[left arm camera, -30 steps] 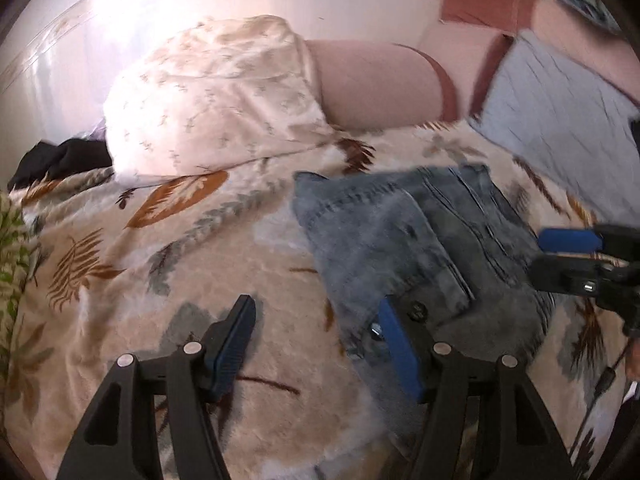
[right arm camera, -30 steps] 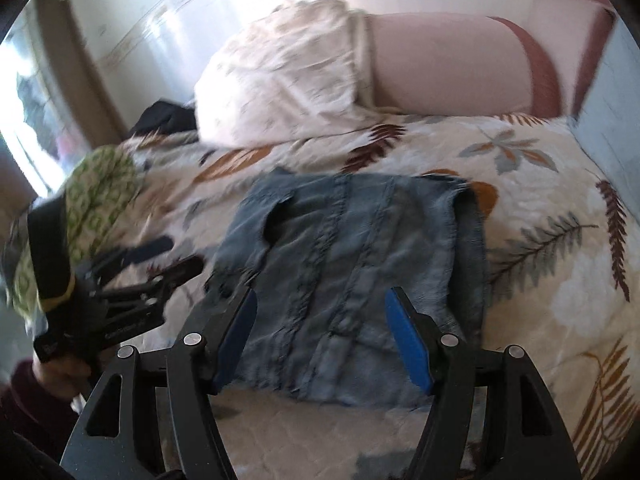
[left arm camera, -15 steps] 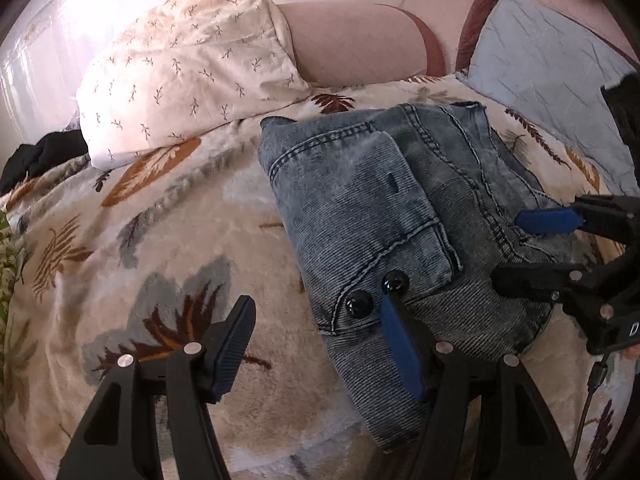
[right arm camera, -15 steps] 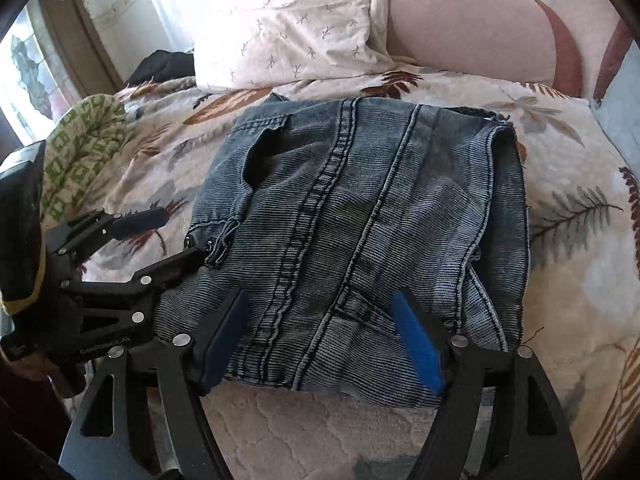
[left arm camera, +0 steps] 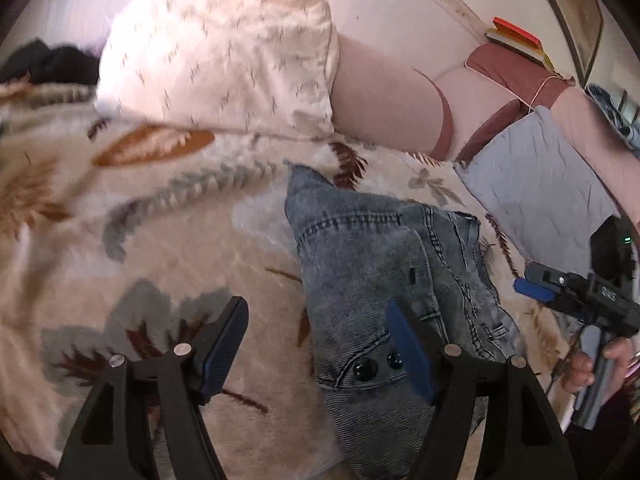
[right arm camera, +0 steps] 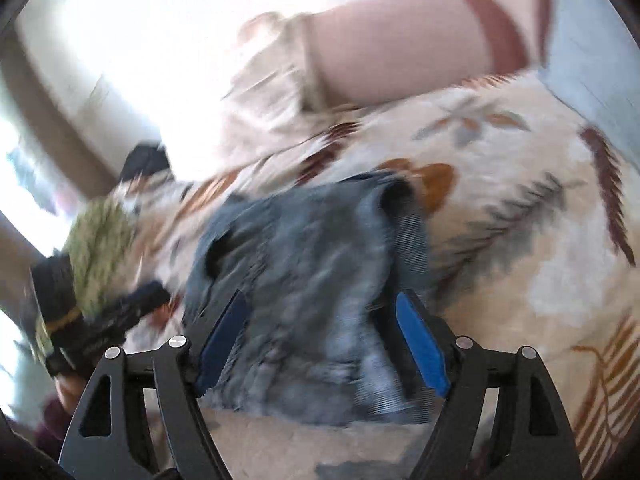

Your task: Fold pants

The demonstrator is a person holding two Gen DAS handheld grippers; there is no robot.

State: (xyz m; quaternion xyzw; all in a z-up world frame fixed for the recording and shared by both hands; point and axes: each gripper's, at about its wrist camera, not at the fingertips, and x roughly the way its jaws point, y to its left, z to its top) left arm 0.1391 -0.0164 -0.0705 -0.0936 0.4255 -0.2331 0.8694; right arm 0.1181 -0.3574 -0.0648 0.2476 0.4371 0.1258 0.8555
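Your left gripper (left arm camera: 316,344) and right gripper (right arm camera: 320,340) jaws are opening wide, empty, above the folded blue denim pants (left arm camera: 384,280) at lower centre.

The bed (left arm camera: 168,248) carries a cream blanket printed with brown and grey leaves. Directly on it lie folded blue denim pants (left arm camera: 372,288), a white patterned pillow (left arm camera: 224,52) and a pink bolster (left arm camera: 384,108) at the far edge, a pale blue cushion (left arm camera: 536,184) — and dark clothing (left arm camera: 52,60) far left.
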